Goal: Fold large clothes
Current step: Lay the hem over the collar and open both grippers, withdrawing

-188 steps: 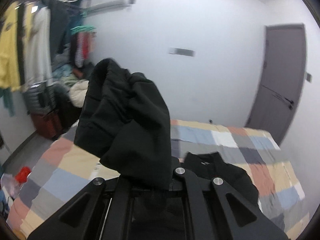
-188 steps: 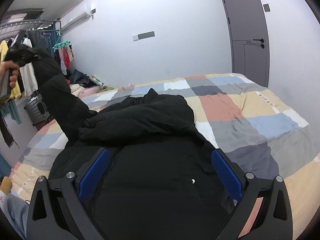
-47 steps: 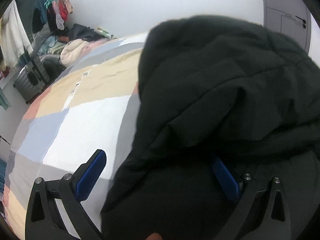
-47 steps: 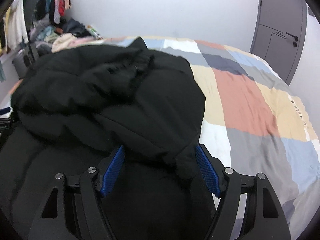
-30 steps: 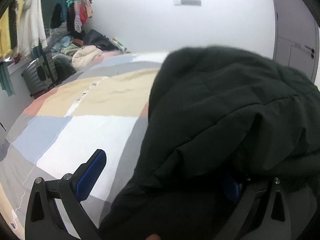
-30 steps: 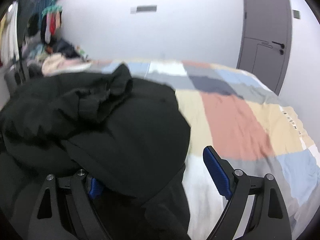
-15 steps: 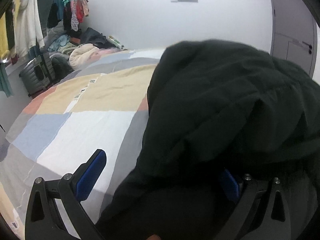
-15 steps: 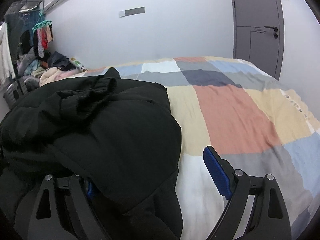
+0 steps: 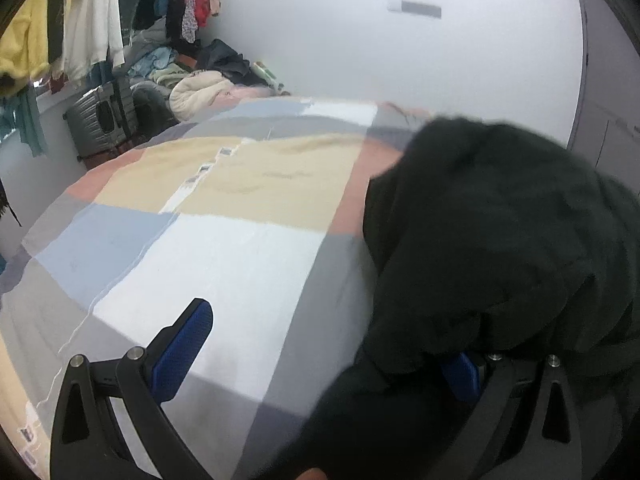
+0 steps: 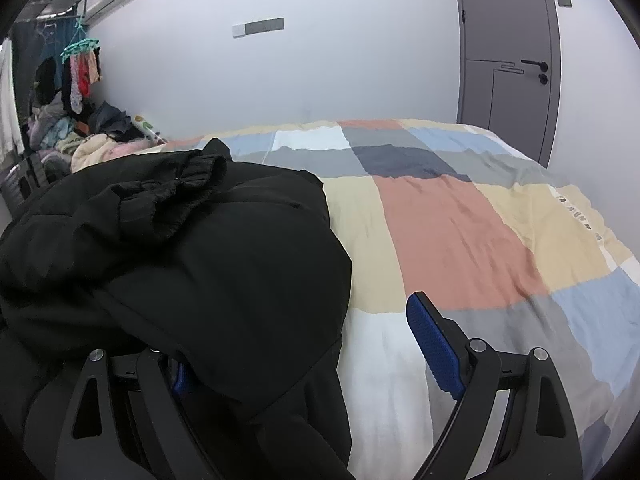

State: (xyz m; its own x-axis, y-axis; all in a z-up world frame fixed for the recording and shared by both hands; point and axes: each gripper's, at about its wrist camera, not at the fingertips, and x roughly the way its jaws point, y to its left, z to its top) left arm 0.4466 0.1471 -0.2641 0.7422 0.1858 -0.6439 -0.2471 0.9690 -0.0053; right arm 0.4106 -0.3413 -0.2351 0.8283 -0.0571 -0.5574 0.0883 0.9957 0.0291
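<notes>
Nothing really readable here. The patchwork bedspread (image 10: pixel 460 236) has some dark lettering along its right edge, but it's too small and warped to make out.

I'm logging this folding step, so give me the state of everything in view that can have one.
black jacket: bunched in a heap on the bed, not folded flat.
left gripper: open, jacket draped over its right finger.
right gripper: open, jacket draped over its left finger.
patchwork bedspread: spread flat, slightly wrinkled.
door: closed.
</notes>
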